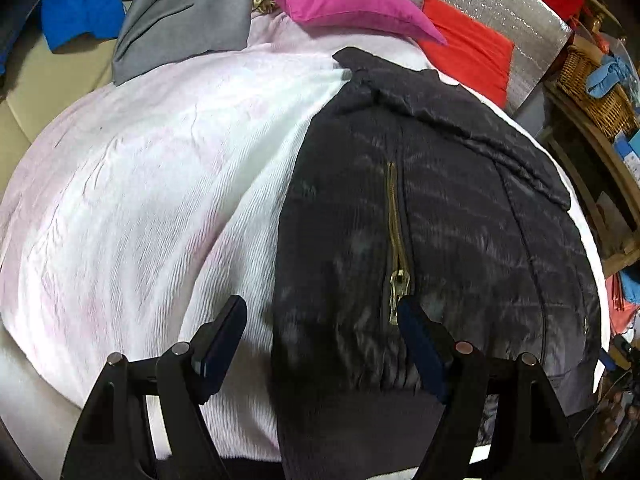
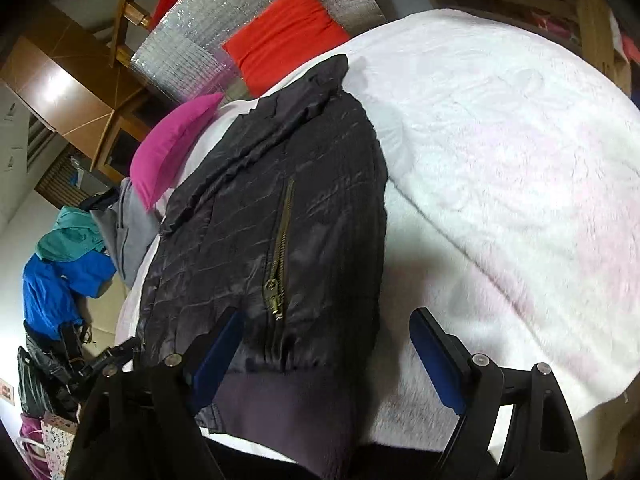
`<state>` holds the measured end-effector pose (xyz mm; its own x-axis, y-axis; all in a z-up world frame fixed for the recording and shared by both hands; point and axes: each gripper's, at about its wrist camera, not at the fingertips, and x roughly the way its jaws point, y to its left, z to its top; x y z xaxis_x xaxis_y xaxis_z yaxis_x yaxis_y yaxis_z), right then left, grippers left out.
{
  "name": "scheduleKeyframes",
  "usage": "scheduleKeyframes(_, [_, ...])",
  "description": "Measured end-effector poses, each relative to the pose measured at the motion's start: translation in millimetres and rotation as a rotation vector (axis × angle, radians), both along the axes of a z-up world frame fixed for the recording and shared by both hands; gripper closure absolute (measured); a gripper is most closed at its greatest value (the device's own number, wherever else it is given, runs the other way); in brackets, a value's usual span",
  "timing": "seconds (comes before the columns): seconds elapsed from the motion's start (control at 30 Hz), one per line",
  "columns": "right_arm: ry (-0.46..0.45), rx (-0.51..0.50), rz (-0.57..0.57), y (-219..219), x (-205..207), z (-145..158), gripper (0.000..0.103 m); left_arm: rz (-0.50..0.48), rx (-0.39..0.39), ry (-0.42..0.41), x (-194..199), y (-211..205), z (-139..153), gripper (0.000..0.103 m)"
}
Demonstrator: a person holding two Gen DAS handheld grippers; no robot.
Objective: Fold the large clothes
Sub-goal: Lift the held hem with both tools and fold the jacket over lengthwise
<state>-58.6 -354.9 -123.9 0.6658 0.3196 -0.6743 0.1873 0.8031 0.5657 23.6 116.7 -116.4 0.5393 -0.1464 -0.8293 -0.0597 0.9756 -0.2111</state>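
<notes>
— So where's the jacket (image 1: 440, 208)?
— Lying on the white blanket (image 1: 160, 184) over the bed, folded narrow, zip (image 1: 396, 240) up, ribbed hem nearest both claws.
— Claws holding anything?
— No. Left claw (image 1: 320, 344) and right claw (image 2: 324, 352) both stand spread, nothing pinched.
— How will it handle?
— Soft, puffy, probably light, with a slick shell; I'd grip the thick hem or a seam, not the smooth panels.
— Containers?
— A wicker basket (image 1: 592, 88) holds something blue; a gift bag (image 2: 56, 444), contents hidden.
</notes>
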Motion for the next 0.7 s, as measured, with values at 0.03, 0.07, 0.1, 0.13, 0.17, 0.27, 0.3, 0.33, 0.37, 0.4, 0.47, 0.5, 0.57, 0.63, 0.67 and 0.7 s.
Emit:
scheduleKeyframes(0.03, [0.000,0.001,0.005,1,-1,-1,0.016,-0.002,-0.011,0.003,-2,0,-1,0.025])
scheduleKeyframes(0.07, [0.003,-0.002,0.010,3,-1,-3,0.016,0.001,-0.023,0.010,-4,0,-2,0.025])
scheduleKeyframes(0.1, [0.014,0.000,0.013,4,-1,-7,0.016,0.003,-0.027,0.014,-5,1,-3,0.025])
scheduleKeyframes(0.13, [0.023,0.005,0.013,6,0,-8,0.016,0.005,-0.031,0.017,-7,1,-4,0.025])
scheduleKeyframes(0.17, [0.030,0.019,0.018,7,0,-11,0.016,0.004,-0.036,0.018,-10,1,-3,0.025])
scheduleKeyframes(0.27, [0.019,0.046,0.050,15,-5,-12,0.016,0.000,-0.043,0.013,-16,1,0,0.025])
scheduleKeyframes(0.3, [0.013,0.041,0.061,18,-6,-12,0.016,-0.004,-0.047,0.007,-18,2,1,0.025])
scheduleKeyframes(0.33, [0.014,0.031,0.067,20,-5,-12,0.016,-0.008,-0.054,0.005,-20,2,0,0.025])
scheduleKeyframes(0.37, [0.025,0.024,0.070,22,-4,-15,0.016,-0.010,-0.059,0.014,-19,3,-2,0.025])
scheduleKeyframes(0.4, [0.039,0.031,0.071,22,-3,-19,0.016,-0.009,-0.060,0.025,-18,3,-5,0.025])
scheduleKeyframes(0.47, [0.048,0.032,0.072,25,-2,-22,0.024,-0.004,-0.069,0.053,-16,4,-10,0.026])
scheduleKeyframes(0.5, [0.048,0.029,0.077,26,-1,-22,0.027,-0.009,-0.079,0.053,-16,3,-11,0.026])
scheduleKeyframes(0.57, [0.056,-0.012,0.079,29,-2,-22,0.038,-0.022,-0.084,0.037,-19,2,-11,0.028])
scheduleKeyframes(0.63, [0.082,-0.036,0.072,27,-2,-25,0.050,-0.033,-0.077,0.041,-22,-1,-12,0.045])
scheduleKeyframes(0.67, [0.097,-0.046,0.064,25,-1,-27,0.062,-0.021,-0.054,0.047,-23,-1,-14,0.048])
scheduleKeyframes(0.7, [0.105,-0.045,0.062,23,-1,-28,0.065,-0.019,-0.048,0.050,-23,-1,-15,0.052])
